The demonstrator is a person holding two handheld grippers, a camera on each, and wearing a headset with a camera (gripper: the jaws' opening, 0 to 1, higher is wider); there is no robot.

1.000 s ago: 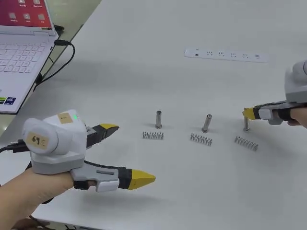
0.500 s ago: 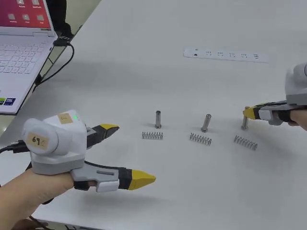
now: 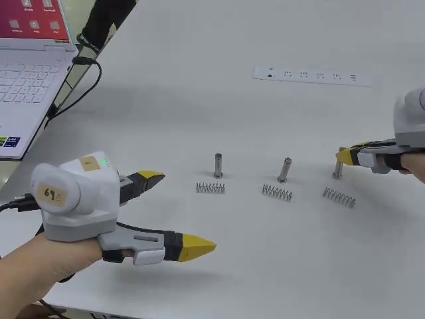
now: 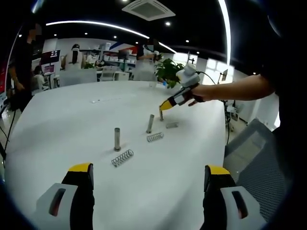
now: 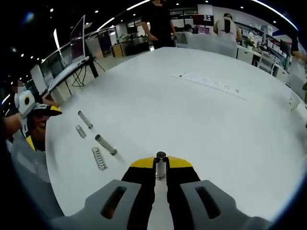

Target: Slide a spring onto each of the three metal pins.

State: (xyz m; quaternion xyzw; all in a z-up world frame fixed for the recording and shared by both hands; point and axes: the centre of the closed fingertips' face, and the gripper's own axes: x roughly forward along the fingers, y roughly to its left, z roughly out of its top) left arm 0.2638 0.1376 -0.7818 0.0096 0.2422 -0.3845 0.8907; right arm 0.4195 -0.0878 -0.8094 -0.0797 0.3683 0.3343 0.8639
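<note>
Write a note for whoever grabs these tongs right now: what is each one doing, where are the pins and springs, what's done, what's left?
The left tongs are open, hold nothing and hover over the near side of the table.
The right tongs are shut on the right pin.
The left pin and the middle pin are on the table, untouched.
One spring lies flat in front of each pin: the left spring, the middle spring, the right spring.
Done: no spring is on a pin yet.
Left: all three springs to slide on.
</note>
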